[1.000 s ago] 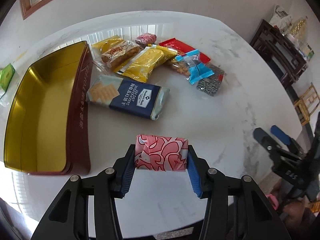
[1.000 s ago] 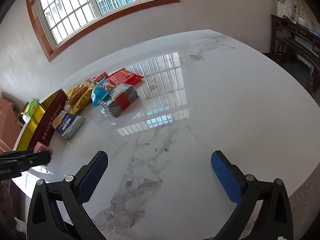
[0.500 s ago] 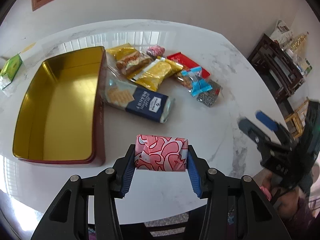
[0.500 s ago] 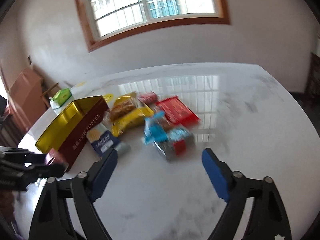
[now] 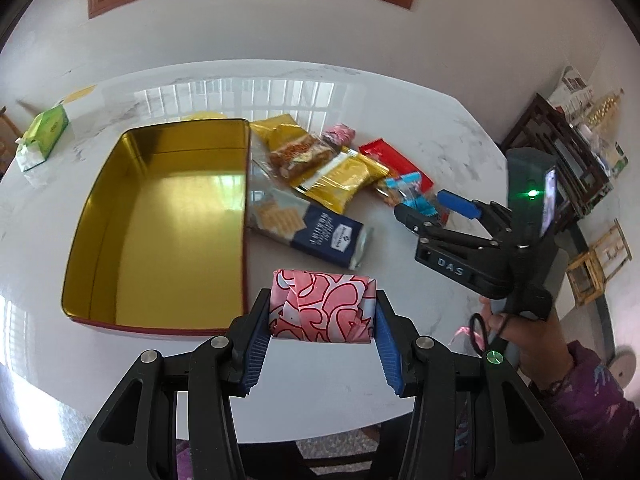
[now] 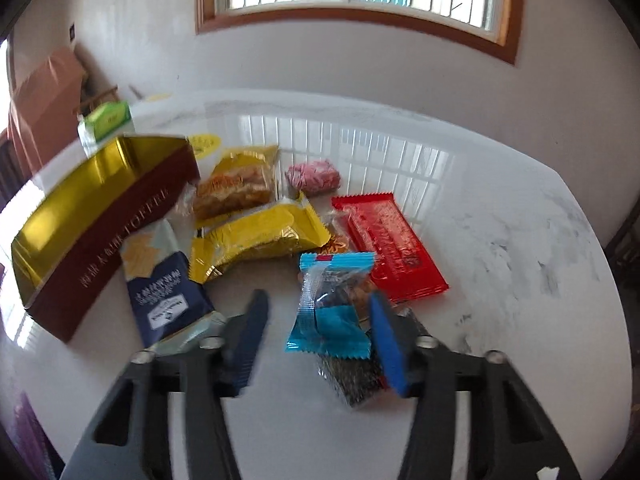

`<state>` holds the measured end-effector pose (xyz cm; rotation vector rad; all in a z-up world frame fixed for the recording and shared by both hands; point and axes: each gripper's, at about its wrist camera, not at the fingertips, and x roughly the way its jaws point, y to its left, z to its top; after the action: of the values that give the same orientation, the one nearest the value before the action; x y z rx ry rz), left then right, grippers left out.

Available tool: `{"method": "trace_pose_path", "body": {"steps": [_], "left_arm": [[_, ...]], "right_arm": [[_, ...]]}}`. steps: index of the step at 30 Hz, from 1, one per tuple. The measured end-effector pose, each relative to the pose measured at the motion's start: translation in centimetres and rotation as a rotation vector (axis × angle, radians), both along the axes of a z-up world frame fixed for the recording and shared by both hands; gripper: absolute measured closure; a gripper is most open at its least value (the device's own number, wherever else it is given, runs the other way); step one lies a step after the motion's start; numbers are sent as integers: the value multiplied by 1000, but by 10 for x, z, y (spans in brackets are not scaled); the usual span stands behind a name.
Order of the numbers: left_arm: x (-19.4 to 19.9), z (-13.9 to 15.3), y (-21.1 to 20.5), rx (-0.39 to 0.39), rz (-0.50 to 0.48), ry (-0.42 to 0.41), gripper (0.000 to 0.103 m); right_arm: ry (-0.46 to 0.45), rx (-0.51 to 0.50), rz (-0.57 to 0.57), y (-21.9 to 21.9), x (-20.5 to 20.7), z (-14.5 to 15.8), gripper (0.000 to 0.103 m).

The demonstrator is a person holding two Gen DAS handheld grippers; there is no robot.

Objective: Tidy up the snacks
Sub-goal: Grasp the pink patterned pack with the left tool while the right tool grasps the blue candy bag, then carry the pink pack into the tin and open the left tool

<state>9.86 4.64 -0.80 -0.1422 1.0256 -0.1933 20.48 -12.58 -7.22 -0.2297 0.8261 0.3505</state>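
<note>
A pink packet wrapped in paper with red swirling outlines (image 5: 322, 306) sits clamped between the blue ribbed pads of the left tool (image 5: 323, 344), held in the air above the near edge of the white marble counter (image 5: 440, 128) and just beside the near right corner of an open rectangular tin, gold inside and dark red outside (image 5: 168, 216). The tin holds nothing. Against its right wall lies a navy and pale blue cracker pack (image 5: 308, 228), and beyond that a loose cluster of snacks: a shiny yellow foil packet (image 5: 346, 178), a clear-fronted gold packet of brown pastry (image 5: 298, 152), a small pink sweet (image 5: 340, 134), a flat red packet (image 5: 396, 160) and a light blue packet (image 6: 334, 304). The right tool (image 6: 316, 340) hovers low over the counter; its jaws have just been closing and now stand narrowly apart, with the light blue packet and a dark speckled packet (image 6: 352, 376) showing between them, though the blur hides whether the pads touch either. A hand in a purple patterned sleeve (image 5: 532, 340) holds this tool. A green box (image 5: 46, 130) sits at the counter's far left.
</note>
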Motion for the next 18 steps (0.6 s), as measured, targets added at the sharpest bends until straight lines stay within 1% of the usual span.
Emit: {"method": "trace_pose_path", "body": {"steps": [1,4,6,8,11,14,18], "left_arm": [[0,1,3,-1,7,0,54],[0,2,10,4,21,-1,54],[0,3,13,6,28,-3,54],[0,5,18,6,37,-4,54],[0,9,24,6,47,-13,54],[0,14,29,5,58,-22,54],[1,20,36,23,72,-44,54]], "right_arm": [[13,-6,-3,0,3,-1,71],[0,24,-2,-4,-2,6,73],[-16,80,-8,-12,-10,17,73],[-3,180,-25,-25,-19,29,73],[6,276,-27,-38,-35,42,73],[8,341,-24,-49,-56,52,73],[1,373,-15,-54,-79,63,73]]}}
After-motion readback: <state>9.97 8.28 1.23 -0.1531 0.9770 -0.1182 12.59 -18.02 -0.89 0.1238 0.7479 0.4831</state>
